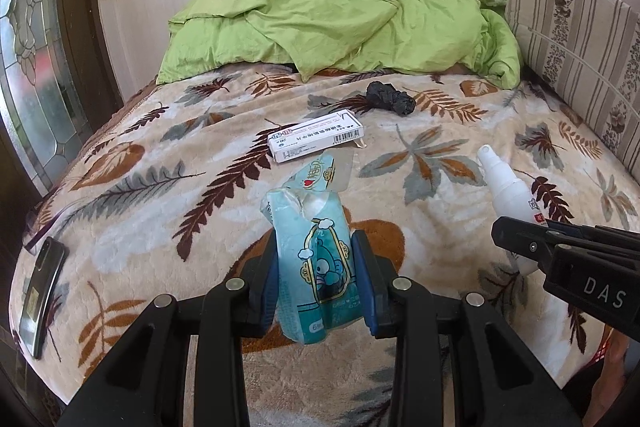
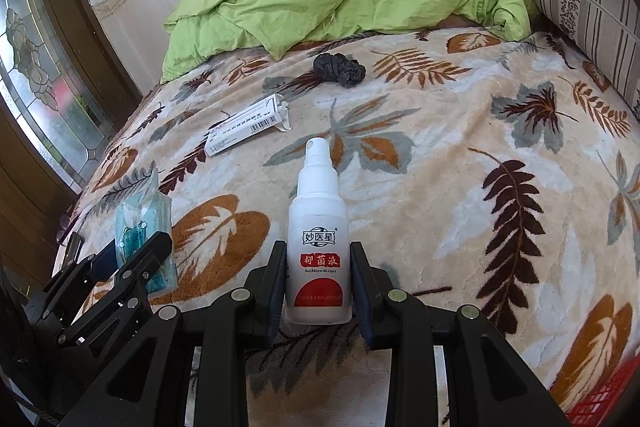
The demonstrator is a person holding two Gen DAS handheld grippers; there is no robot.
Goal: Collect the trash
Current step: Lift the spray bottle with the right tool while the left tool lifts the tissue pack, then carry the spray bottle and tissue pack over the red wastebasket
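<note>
Teal tissue packet [image 1: 316, 259] clamped in left gripper [image 1: 318, 275], lifted off leaf blanket [image 1: 440, 131]. White spray bottle [image 2: 318, 247] pinched upright in right gripper [image 2: 319, 283]. 2 pieces in hand, likely bound for red basket [image 2: 604, 399]. Medicine box [image 1: 316, 141], black wad [image 1: 390, 98] remain.

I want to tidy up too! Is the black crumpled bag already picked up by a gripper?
No, the black crumpled bag lies alone on the leaf-patterned blanket, far beyond the right gripper, which holds the white spray bottle.

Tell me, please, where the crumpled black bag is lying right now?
In both views the crumpled black bag lies on the leaf-patterned blanket, beyond the white box and just before the green quilt.
</note>
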